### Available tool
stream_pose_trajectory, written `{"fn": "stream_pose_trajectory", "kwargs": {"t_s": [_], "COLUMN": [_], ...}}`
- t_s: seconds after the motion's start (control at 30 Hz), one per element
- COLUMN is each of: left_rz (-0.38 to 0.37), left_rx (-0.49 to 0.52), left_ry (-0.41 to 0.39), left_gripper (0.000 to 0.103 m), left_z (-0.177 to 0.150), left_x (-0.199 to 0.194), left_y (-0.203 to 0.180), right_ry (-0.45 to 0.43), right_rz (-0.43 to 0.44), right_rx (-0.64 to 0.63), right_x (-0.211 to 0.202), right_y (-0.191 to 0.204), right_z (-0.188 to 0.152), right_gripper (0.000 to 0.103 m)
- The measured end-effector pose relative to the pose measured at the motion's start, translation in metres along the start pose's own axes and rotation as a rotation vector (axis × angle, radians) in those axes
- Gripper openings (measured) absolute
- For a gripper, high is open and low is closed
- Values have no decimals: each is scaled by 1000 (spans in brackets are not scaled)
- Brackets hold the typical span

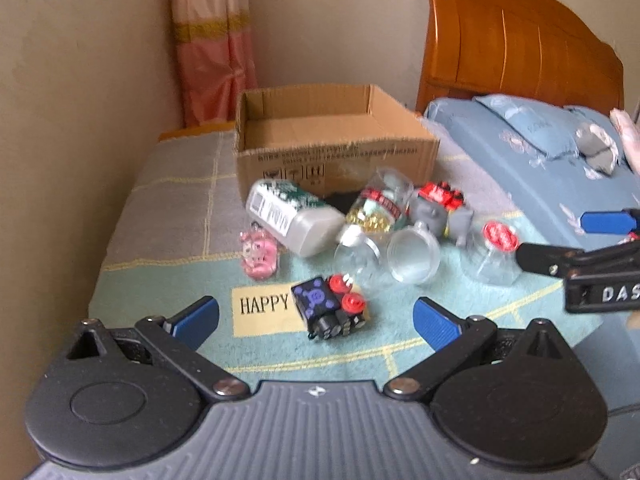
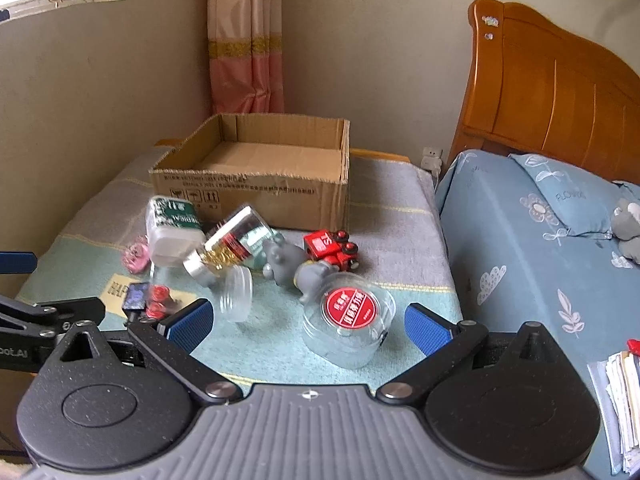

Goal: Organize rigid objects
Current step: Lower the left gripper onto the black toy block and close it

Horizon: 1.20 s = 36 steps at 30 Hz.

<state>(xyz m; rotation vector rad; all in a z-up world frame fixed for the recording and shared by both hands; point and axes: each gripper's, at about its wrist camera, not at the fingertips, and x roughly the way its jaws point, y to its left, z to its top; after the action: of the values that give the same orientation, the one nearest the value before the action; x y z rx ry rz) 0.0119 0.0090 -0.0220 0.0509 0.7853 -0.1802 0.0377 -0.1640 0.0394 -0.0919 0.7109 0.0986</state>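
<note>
An open, empty cardboard box (image 1: 336, 152) (image 2: 256, 196) stands at the back of a mat-covered table. In front of it lie a white bottle (image 1: 292, 216) (image 2: 172, 228), a jar of gold beads (image 1: 380, 208) (image 2: 232, 244), an empty clear jar (image 1: 412, 256) (image 2: 238, 294), a grey figurine (image 2: 284, 258), a red toy truck (image 2: 332, 248), a pink toy (image 1: 260, 254) and a purple and black toy car (image 1: 330, 306). My left gripper (image 1: 316, 318) is open just before the toy car. My right gripper (image 2: 308, 326) is open around a clear container with a red label (image 2: 348, 320) (image 1: 496, 254).
A bed with blue bedding (image 2: 540, 248) and a wooden headboard (image 2: 560, 92) stands to the right. A wall and a pink curtain (image 2: 246, 36) are behind the table. A stack of papers (image 2: 620, 400) lies at the lower right.
</note>
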Motion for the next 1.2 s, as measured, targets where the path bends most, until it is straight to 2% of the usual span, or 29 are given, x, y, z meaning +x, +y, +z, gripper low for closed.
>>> {"fn": "stream_pose_trajectory", "kwargs": {"t_s": [0.33, 0.57, 0.7, 0.83, 1.0, 1.2], "left_rz": [-30, -48, -57, -60, -49, -49], "left_rx": [48, 67, 69, 72, 60, 60], "left_ry": [129, 182, 157, 157, 119, 104], "left_gripper": [102, 103, 103, 103, 103, 103], "left_z": [-21, -28, -28, -27, -29, -15], "left_x": [54, 80, 80, 80, 80, 95], "left_y": [5, 2, 2, 4, 2, -3], "right_ry": [111, 168, 180, 178, 138, 113], "right_rz": [9, 17, 26, 71, 91, 108], "right_rx": [-21, -62, -85, -38, -56, -68], "right_x": [48, 76, 84, 88, 91, 93], "right_y": [-15, -12, -10, -19, -24, -25], "right_z": [-34, -49, -54, -55, -57, -57], "right_gripper": [103, 103, 103, 103, 103, 103]}}
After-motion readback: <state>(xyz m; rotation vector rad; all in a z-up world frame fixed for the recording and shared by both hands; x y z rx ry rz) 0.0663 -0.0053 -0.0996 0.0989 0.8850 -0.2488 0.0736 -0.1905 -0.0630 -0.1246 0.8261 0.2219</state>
